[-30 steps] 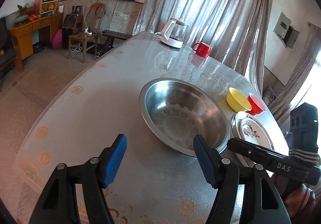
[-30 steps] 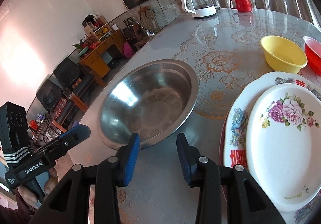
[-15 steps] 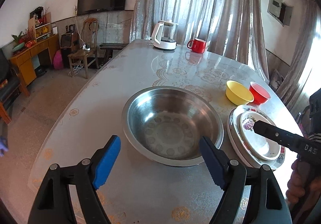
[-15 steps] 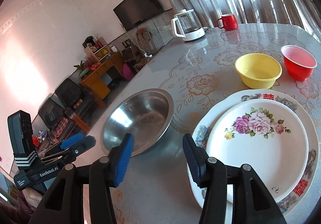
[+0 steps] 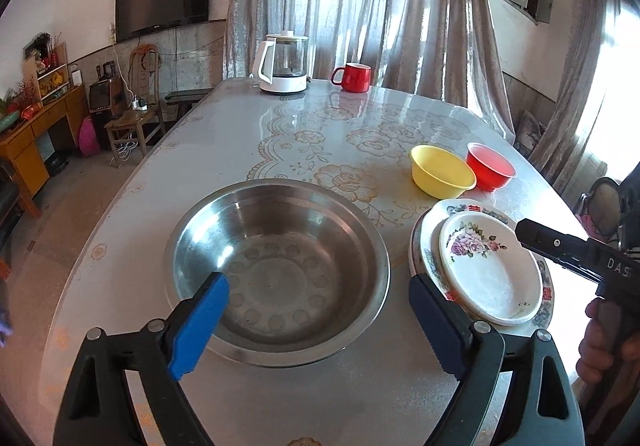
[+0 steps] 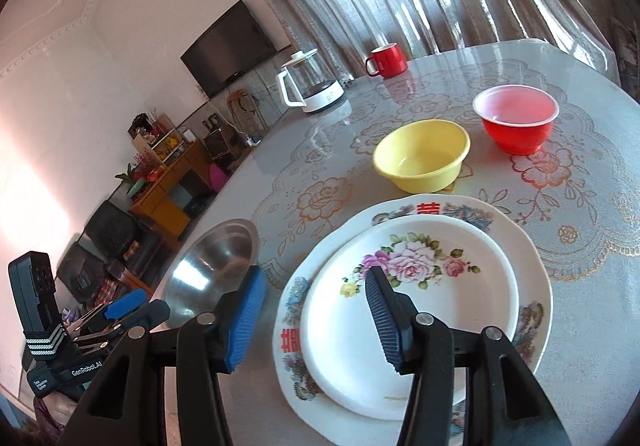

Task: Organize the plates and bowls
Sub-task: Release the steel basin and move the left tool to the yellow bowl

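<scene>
Left tongs [image 5: 316, 320] just opened wide, right tongs [image 6: 316, 316] half-open, both empty

Bare table [image 5: 224, 150] lies left of the steel basin [image 5: 280, 270]; stacked plates [image 6: 412, 298] crowd its right.

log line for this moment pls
left claw: open, empty, above steel basin | right claw: open, empty, above stacked plates | yellow bowl, red bowl: untouched

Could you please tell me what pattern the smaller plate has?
White with pink roses and green leaves on the smaller plate; the right wrist view shows it best.
</scene>
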A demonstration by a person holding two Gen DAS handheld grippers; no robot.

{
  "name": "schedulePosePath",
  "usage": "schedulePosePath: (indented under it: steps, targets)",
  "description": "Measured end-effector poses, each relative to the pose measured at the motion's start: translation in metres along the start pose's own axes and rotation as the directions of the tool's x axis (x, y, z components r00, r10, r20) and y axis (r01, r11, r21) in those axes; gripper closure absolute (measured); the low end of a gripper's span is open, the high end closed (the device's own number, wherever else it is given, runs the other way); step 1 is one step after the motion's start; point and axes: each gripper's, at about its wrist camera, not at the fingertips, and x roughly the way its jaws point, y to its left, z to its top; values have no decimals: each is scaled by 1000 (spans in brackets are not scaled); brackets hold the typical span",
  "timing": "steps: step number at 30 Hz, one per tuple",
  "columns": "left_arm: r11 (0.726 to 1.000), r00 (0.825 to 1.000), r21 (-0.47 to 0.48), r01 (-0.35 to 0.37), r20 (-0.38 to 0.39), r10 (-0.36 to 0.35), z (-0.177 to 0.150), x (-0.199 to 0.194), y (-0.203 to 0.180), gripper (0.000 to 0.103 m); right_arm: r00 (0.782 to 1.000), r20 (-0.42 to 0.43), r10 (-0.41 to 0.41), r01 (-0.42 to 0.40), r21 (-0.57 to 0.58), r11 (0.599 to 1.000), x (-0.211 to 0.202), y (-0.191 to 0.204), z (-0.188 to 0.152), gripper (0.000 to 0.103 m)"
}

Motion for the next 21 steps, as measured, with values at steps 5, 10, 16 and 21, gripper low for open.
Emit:
schedulePosePath:
  steps: [5,10,16,21]
  targets:
    - [999,999,27,30,-10,-30,6,10,-17,8,1000,12,-28,28,61,998,-6,-22,3,47]
    - [995,997,54,78,-21,-77,13,17,-32,0,999,7,-43,42,141,989,-10,-46,5,44]
    - [991,992,69,113,-56,-109,24,34,-45,0,998,-2,-58,57,226,973,-12,-71,8,38]
    - [980,977,15,196,-88,-194,38,50,-47,0,999,-3,-48,46,297,954,-12,-91,12,38]
